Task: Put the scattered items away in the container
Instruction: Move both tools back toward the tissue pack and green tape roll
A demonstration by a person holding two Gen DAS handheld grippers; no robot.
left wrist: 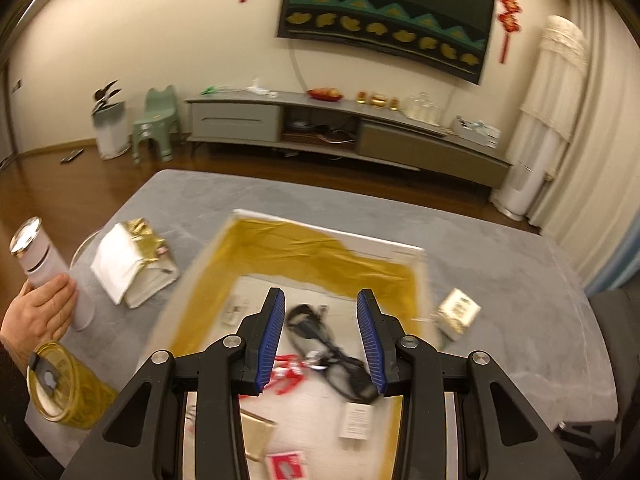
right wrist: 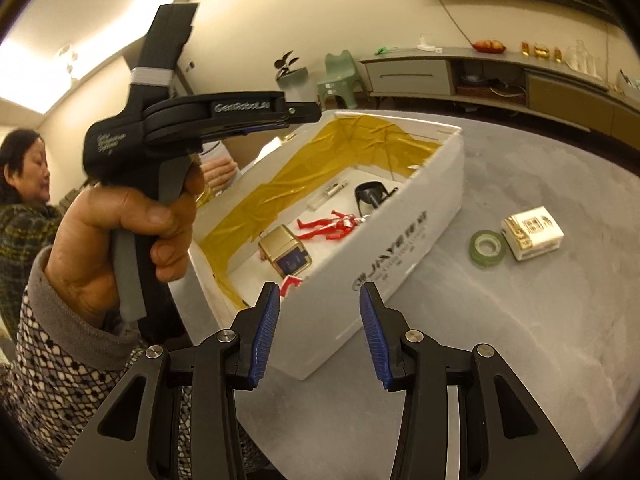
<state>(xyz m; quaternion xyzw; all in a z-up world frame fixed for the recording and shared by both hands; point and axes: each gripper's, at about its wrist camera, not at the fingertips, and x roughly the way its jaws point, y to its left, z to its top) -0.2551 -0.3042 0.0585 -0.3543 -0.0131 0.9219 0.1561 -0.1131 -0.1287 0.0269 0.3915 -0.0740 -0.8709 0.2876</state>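
A white box (right wrist: 404, 248) lined with gold foil (left wrist: 320, 244) sits on the grey table. Inside lie a black cable (left wrist: 320, 340), a red figure (right wrist: 332, 226), a gold tin (right wrist: 286, 254), a white charger (left wrist: 354, 420) and a red packet (left wrist: 286, 468). My left gripper (left wrist: 322, 340) hangs open above the box's inside, empty. My right gripper (right wrist: 318, 334) is open too, low beside the box's near corner, holding nothing. The left gripper (right wrist: 298, 114) shows in the right wrist view, held by a hand (right wrist: 120, 232). Right of the box lie a green tape roll (right wrist: 488, 249) and a small white-and-gold box (right wrist: 532, 232).
Left of the box a second person's hand (left wrist: 40, 312) holds a frosted white bottle (left wrist: 44, 268). An amber glass jar (left wrist: 68, 392) and a white-and-gold package (left wrist: 132, 268) lie there as well. A TV cabinet (left wrist: 340, 128), a green stool (left wrist: 156, 124) and a bin stand beyond the table.
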